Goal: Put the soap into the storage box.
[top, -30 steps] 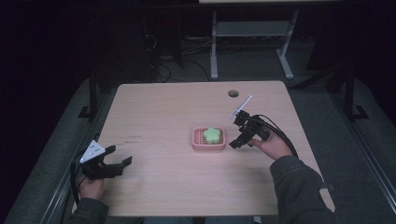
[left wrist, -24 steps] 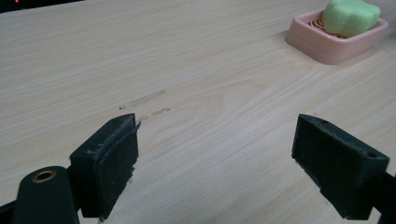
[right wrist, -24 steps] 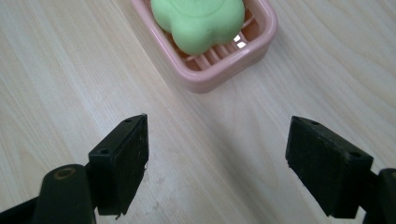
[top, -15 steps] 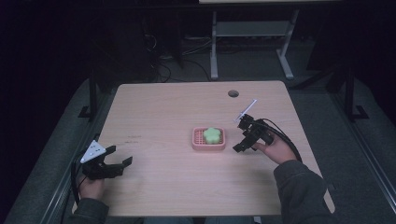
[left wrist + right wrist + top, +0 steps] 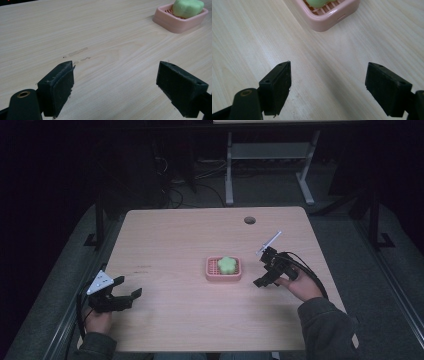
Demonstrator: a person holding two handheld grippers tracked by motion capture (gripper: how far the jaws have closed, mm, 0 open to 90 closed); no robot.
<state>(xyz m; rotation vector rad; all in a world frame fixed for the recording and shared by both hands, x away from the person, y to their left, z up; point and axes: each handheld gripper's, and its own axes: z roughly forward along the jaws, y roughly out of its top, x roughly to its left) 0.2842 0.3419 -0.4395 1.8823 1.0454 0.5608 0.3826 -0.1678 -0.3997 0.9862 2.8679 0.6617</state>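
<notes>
The green soap (image 5: 228, 265) sits in the pink dish (image 5: 212, 274). The right gripper (image 5: 265, 276) is just right of the dish, jaws wide and empty. To grab well, go slow and squeeze the soap's sides. The left gripper (image 5: 125, 295), far left, is wide too.

Left hand-held gripper (image 5: 125, 295) agape, right hand-held gripper (image 5: 261, 276) agape

The right gripper view's top edge crops the green soap (image 5: 318, 3).
</notes>
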